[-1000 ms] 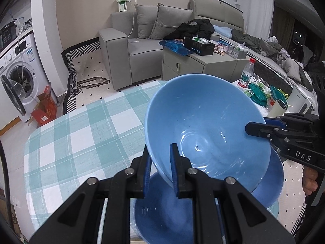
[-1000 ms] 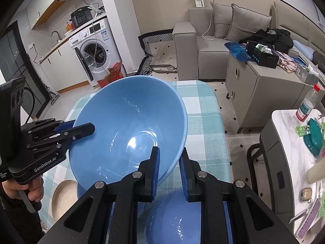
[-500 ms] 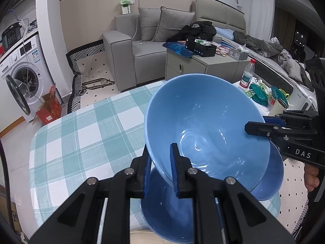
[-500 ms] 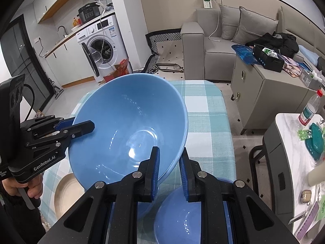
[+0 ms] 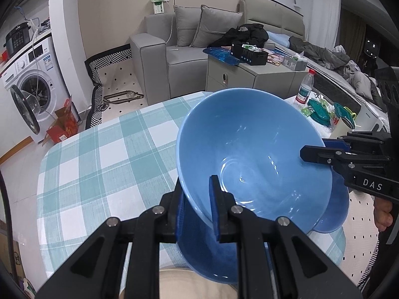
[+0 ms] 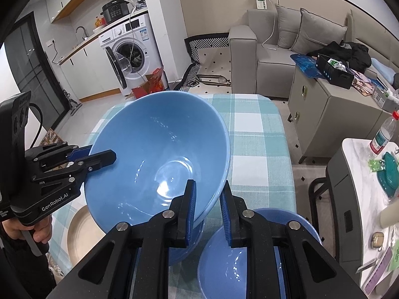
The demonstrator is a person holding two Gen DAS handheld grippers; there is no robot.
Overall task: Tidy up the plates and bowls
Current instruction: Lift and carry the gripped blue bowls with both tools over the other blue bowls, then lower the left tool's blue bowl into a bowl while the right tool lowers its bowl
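Large glossy blue ceramic bowl [image 5: 254, 159] hanging tilted above table with teal-and-white checked cloth [image 5: 104, 164], gripped from both sides. Left gripper [image 5: 199, 199] clamping near rim, one pad inside, one outside. Right gripper [image 6: 207, 206] pinching opposite rim likewise. Second blue bowl [image 6: 237, 256] sitting on cloth below right gripper; another blue bowl [image 5: 207, 256] lying under held one. Beige round plate [image 6: 82, 234] resting at table edge beside it.

"DAS" on right tongs [image 5: 314, 152], "GenRobot.AI" on left tongs [image 6: 103, 157]
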